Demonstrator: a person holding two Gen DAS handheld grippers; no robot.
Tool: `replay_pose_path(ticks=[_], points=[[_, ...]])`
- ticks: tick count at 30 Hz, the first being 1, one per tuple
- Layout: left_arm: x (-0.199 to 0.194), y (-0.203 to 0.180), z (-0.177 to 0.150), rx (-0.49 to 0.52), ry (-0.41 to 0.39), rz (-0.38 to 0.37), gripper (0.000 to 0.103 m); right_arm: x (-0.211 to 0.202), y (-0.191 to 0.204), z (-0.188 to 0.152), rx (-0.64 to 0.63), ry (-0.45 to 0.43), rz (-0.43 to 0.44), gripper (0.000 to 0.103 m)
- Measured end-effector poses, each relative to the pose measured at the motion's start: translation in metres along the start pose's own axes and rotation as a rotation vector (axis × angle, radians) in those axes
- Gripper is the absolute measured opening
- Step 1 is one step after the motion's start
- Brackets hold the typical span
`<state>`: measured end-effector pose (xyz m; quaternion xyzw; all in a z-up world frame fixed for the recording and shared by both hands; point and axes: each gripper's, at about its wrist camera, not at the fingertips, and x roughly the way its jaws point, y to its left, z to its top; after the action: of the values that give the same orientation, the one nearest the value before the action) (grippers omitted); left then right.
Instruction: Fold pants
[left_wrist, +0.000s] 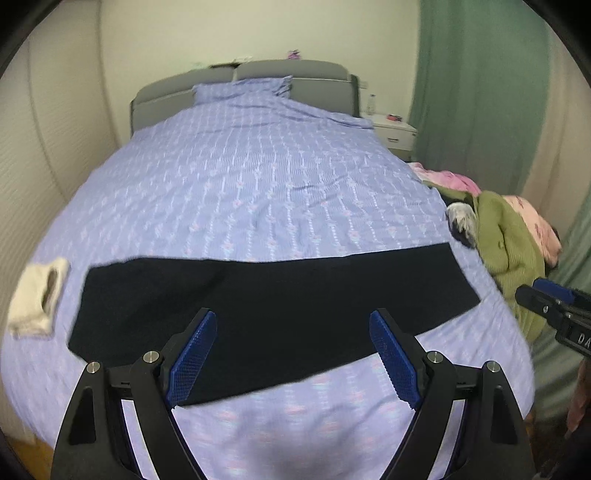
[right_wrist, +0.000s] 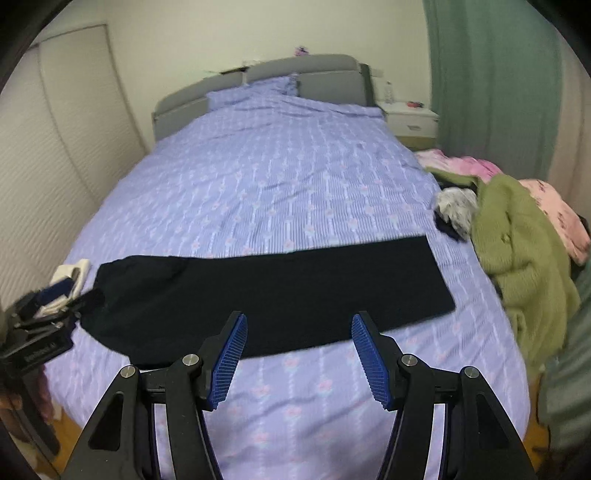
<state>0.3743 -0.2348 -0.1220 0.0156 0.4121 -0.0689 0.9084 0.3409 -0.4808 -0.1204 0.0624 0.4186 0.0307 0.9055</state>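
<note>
From my end, the long black fabric pants (left_wrist: 266, 314) lie flat across the near part of the bed's lavender patterned cover (left_wrist: 258, 177), long axis left-right, wider end left. My left gripper (left_wrist: 291, 354) and right gripper (right_wrist: 299, 354) both hover with jaws wide apart, holding nothing.

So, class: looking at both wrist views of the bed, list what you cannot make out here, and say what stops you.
- Black pants: seams and waistband, left wrist view; dark fabric and blur.
- Items on the nightstand: too small, right wrist view.
- Right tool: cut off by the edge in the left wrist view.
- Clothes pile: lower part runs past the bed's edge, right wrist view.
</note>
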Motion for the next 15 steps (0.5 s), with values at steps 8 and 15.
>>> replay_pose_path(ticks=[8,15], points=[[0.034,-0.101,0.003,-0.026,0.041,0.022,0.085,0.029,-0.104,0.02,-0.061,0.039,0.021,0.061],[0.084,-0.173,0.017,0.033,0.077,0.021,0.085,0.079,-0.165,0.034,-0.048,0.092,-0.02,0.061]])
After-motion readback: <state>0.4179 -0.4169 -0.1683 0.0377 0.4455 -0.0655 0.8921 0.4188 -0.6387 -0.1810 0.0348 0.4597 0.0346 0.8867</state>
